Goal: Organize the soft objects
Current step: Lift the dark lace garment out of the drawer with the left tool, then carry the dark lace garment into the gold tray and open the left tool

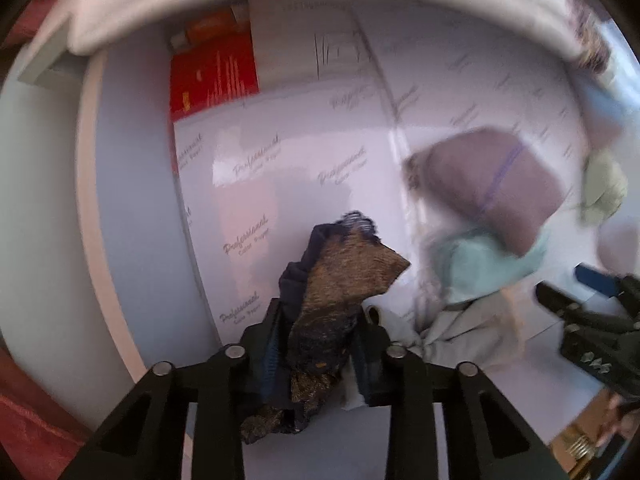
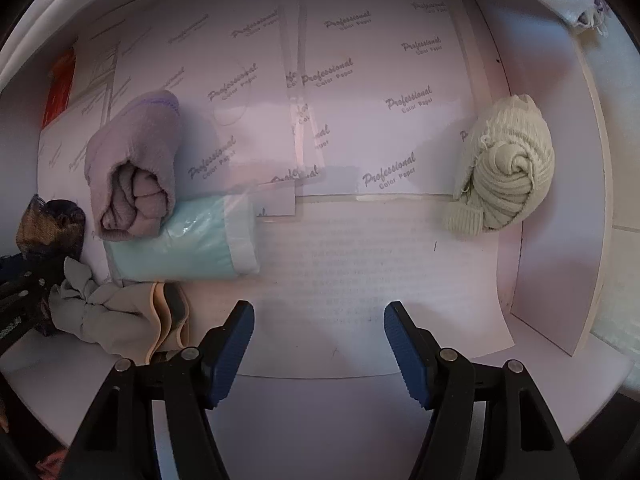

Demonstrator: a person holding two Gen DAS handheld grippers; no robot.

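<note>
The left gripper point(image 1: 318, 344) is clamped on a dark navy and gold patterned cloth point(image 1: 336, 296), which bunches up between its fingers and sticks out above the paper-lined shelf point(image 2: 360, 248). The right gripper point(image 2: 319, 346) is wide open with nothing between its blue pads point(image 2: 232, 354). A rolled mauve garment point(image 2: 134, 168) lies with its end resting on a pale green plastic-wrapped pack point(image 2: 184, 240). Just in front of that pack sits a knotted grey cloth point(image 2: 100, 308). Well to the right of the pack, a cream knitted roll point(image 2: 506, 176) rests near the shelf's side wall point(image 2: 560, 272).
</note>
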